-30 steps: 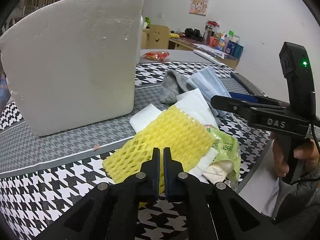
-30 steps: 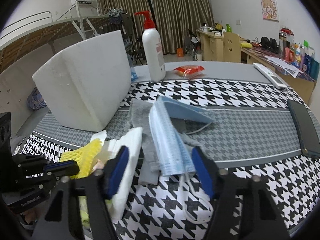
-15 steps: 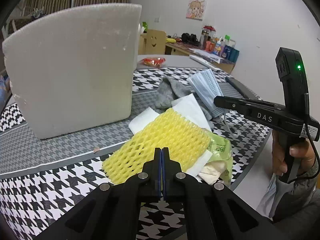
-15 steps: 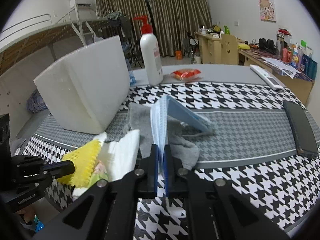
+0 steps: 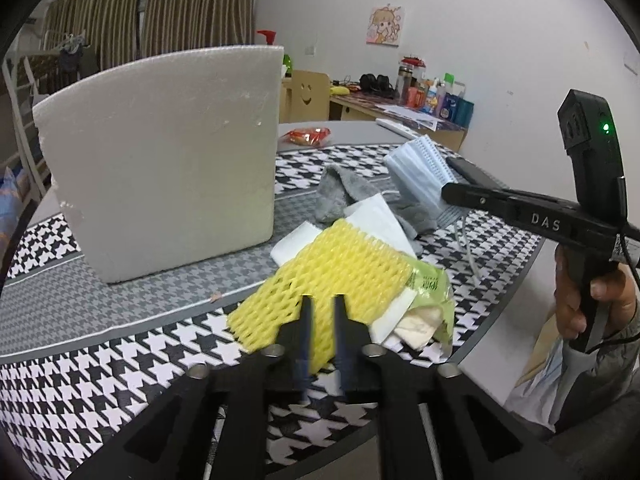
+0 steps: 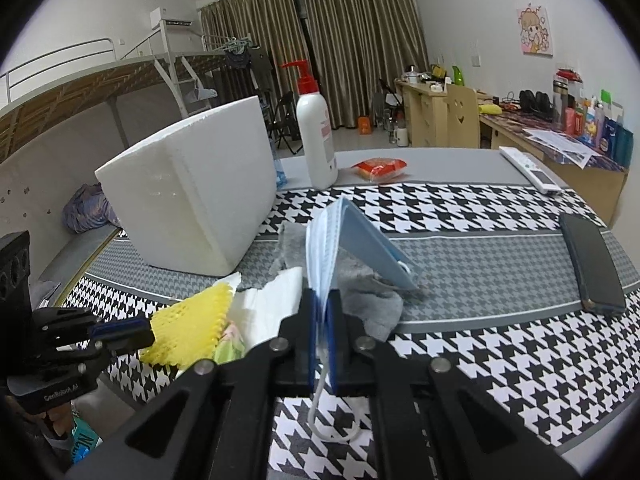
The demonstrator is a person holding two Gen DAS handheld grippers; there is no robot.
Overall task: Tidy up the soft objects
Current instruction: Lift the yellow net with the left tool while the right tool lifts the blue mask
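Observation:
A pile of soft things lies on the houndstooth table: a yellow foam net point(image 5: 336, 272), white tissue point(image 5: 380, 216), a green wrapper point(image 5: 430, 292), a grey cloth point(image 5: 340, 192) and a blue face mask point(image 6: 344, 240). My right gripper point(image 6: 321, 320) is shut on the mask's edge and lifts it off the grey cloth point(image 6: 372, 300); it shows in the left wrist view point(image 5: 448, 196) holding the mask point(image 5: 416, 172). My left gripper point(image 5: 320, 320) is slightly open, its fingers either side of the net's near edge. The net point(image 6: 192, 320) also shows in the right wrist view.
A white foam box point(image 5: 160, 184) stands left of the pile. Behind are a lotion pump bottle point(image 6: 316, 136), a red snack packet point(image 6: 380, 168), a remote point(image 6: 528, 168) and a dark phone point(image 6: 592, 264) at the right. The table edge point(image 5: 500, 312) runs close to the pile.
My right gripper closed on the mask and raised it. My left gripper, shut half a second ago, has opened a little at the yellow net.

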